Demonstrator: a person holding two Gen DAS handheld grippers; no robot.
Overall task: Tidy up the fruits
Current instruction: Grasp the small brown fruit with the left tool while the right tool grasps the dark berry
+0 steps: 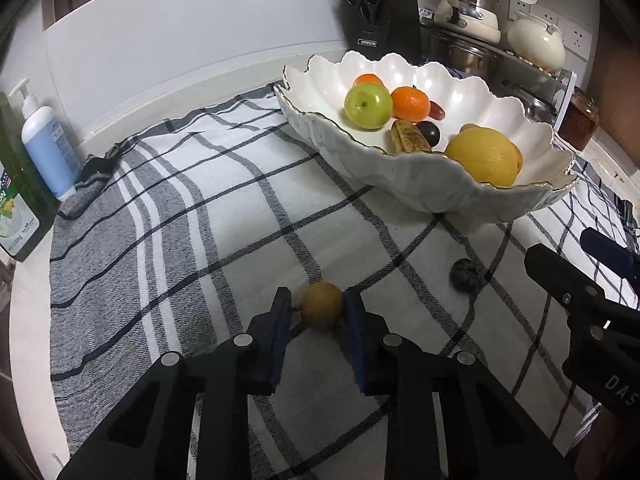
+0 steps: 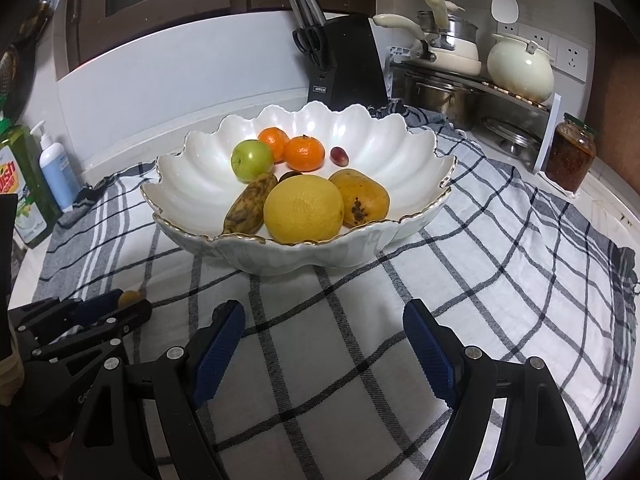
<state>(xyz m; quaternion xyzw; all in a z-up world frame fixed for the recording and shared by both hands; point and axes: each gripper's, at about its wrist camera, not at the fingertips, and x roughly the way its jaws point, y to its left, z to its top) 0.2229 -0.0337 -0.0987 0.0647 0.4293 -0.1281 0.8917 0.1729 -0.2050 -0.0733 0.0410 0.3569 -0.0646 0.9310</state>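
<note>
Presently, item one: the left gripper [image 1: 316,314] is bracketing a small yellow-brown fruit [image 1: 322,305], which is sitting on the checked cloth [image 1: 224,184] squarely between the two blue pads. The right-hand pad is touching or all but touching the fruit's side; the left-hand pad is standing just off it, beside a short stem that is pointing toward that pad. The jaws are therefore standing narrowly apart, not yet clamped, by the look of it. The fruit is nearly round, so its stem axis is lying across the gap, jaw to jaw.

Item two: a dark plum [image 1: 466,275] is lying on the cloth to the right of the left gripper, between it and the right gripper [image 2: 324,344], whose jaws are gaping wide over bare cloth and holding nothing. In its own view the plum is not showing.

Item three: the scalloped white bowl [image 1: 400,184] is standing beyond both loose fruits, forward and rightward of the left jaws, already carrying a green apple [image 1: 368,105], two tangerines, a banana, a large yellow citrus [image 1: 484,156] and small dark fruits.

Judgement: the left gripper is the nearer one for the yellow-brown fruit; closing, lifting and carrying forward-right to the bowl is what is being called for.
</note>
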